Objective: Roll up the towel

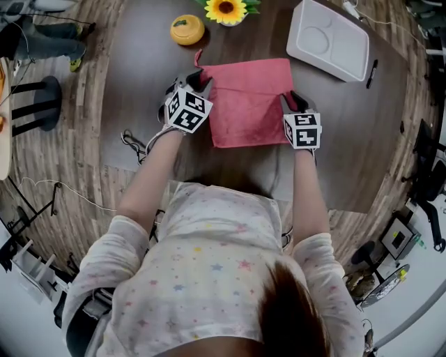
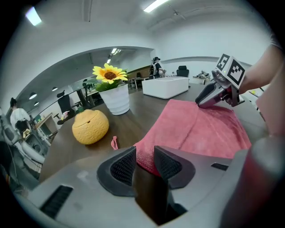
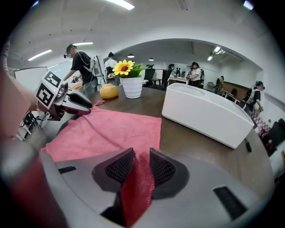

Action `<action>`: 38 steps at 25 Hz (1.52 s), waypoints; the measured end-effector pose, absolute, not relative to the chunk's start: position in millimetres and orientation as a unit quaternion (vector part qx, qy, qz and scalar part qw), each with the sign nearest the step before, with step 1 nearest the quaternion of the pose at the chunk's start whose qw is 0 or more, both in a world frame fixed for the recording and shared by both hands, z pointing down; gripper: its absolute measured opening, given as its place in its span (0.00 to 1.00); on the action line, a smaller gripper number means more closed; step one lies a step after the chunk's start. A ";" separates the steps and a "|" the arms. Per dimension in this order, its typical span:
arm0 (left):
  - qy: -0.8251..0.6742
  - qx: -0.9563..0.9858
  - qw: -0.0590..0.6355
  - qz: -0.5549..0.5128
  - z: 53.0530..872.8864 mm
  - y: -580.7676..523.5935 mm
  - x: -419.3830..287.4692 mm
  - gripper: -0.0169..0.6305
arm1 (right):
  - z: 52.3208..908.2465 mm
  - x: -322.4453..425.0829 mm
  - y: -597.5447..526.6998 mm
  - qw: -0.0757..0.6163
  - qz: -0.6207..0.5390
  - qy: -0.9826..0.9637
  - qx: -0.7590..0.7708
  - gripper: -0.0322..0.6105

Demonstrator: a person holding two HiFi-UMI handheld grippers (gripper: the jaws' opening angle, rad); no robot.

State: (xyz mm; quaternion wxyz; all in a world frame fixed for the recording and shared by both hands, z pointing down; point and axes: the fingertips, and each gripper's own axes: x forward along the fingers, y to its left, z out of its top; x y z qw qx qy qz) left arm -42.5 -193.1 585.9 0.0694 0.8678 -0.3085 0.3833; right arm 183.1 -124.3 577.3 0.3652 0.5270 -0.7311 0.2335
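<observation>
While you lean over the table (image 1: 132, 104), your left gripper (image 1: 197, 82) clamps the pink towel (image 1: 247, 104) at its left edge and your right gripper (image 1: 293, 101) clamps its right edge. Towel lies mostly flat between them. Beyond: orange fruit (image 1: 187, 30), sunflower (image 1: 226, 10), white tray (image 1: 327, 38).

1. The towel (image 1: 247, 101) lies flat on the desk (image 1: 143, 70), before the person.
2. The left gripper (image 1: 202, 82) is at the towel's left edge and the right gripper (image 1: 293, 102) at its right edge, each with towel between its jaws.
3. Behind the towel's left corner sits a jar (image 1: 187, 30), with a flowerpot (image 1: 226, 10) right of it.
4. A tray (image 1: 329, 38) lies behind the towel's right corner, with a pen (image 1: 372, 73) just right of it.
</observation>
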 end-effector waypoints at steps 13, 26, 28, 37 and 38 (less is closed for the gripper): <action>-0.396 0.833 0.124 0.365 587.5 -139.2 -86.5 0.22 | 571.7 155.8 -146.4 0.376 0.202 -0.776 0.465 0.22; -0.391 0.832 0.115 0.376 589.8 -168.7 -92.9 0.22 | 578.6 196.5 -39.0 0.367 0.261 -0.739 0.501 0.22; -0.393 0.830 0.115 0.379 588.5 -169.7 -91.9 0.22 | 579.9 204.8 -41.6 0.364 0.258 -0.737 0.507 0.22; -0.339 0.867 0.103 0.350 555.7 -113.8 -72.7 0.22 | 557.5 189.6 -57.1 0.357 0.231 -0.757 0.496 0.22; -0.336 0.868 0.107 0.349 556.8 -108.0 -73.5 0.22 | 554.8 173.5 -53.5 0.348 0.235 -0.767 0.485 0.22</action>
